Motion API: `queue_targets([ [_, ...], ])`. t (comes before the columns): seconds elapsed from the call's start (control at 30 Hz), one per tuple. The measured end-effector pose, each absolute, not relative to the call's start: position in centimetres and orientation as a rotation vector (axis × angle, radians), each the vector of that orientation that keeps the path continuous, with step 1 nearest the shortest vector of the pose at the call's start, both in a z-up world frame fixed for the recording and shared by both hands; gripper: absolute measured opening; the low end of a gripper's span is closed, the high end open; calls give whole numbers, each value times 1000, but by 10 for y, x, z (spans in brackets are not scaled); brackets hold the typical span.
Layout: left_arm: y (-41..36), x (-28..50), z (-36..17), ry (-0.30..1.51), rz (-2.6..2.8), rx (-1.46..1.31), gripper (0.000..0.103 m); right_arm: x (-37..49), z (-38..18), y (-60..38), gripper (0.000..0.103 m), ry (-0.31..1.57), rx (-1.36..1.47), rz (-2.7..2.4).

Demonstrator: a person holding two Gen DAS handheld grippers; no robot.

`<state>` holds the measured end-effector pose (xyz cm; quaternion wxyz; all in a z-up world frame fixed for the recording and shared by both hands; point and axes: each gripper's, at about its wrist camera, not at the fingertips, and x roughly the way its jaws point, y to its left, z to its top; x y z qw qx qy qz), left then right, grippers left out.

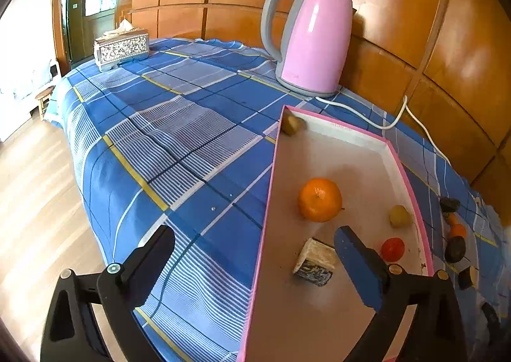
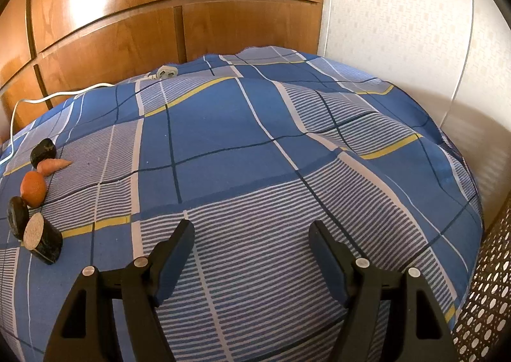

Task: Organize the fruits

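Observation:
A shallow pink-rimmed box (image 1: 412,189) lies on the blue checked cloth. In it are an orange (image 1: 320,199), a small red fruit (image 1: 392,248), two small yellow-green fruits (image 1: 400,216) (image 1: 293,125) and a cut dark-skinned piece (image 1: 316,261). My left gripper (image 1: 255,231) is open and holds nothing; it straddles the box's left rim, with its right finger over the cut piece. More produce lies on the cloth right of the box: a dark fruit (image 2: 43,149), a carrot-like piece (image 2: 52,165), an orange fruit (image 2: 33,188), a dark piece (image 2: 17,216) and a cut cylinder (image 2: 43,242). My right gripper (image 2: 251,224) hangs open and empty above bare cloth.
A pink kettle (image 1: 314,39) stands behind the box, its white cord (image 1: 399,119) running along the wooden wall to a plug (image 2: 164,72). A tissue box (image 1: 123,47) sits at the far left corner. The table drops to wooden floor on the left and to a perforated surface (image 2: 488,298) on the right.

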<state>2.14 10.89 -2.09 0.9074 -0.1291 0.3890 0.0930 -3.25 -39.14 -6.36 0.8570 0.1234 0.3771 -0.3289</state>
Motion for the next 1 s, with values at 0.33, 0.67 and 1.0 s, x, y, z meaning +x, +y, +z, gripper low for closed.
queue_targets([
  [0.33, 104, 21, -26, 823, 176, -264, 102, -33, -64, -391, 75, 795, 259, -685],
  [0.67, 100, 21, -35, 850, 165, -278, 103, -32, -58, -390, 75, 831, 305, -639],
  [1.0, 83, 20, -36, 843, 80, -214, 103, -2, -37, -356, 46, 859, 324, -316],
])
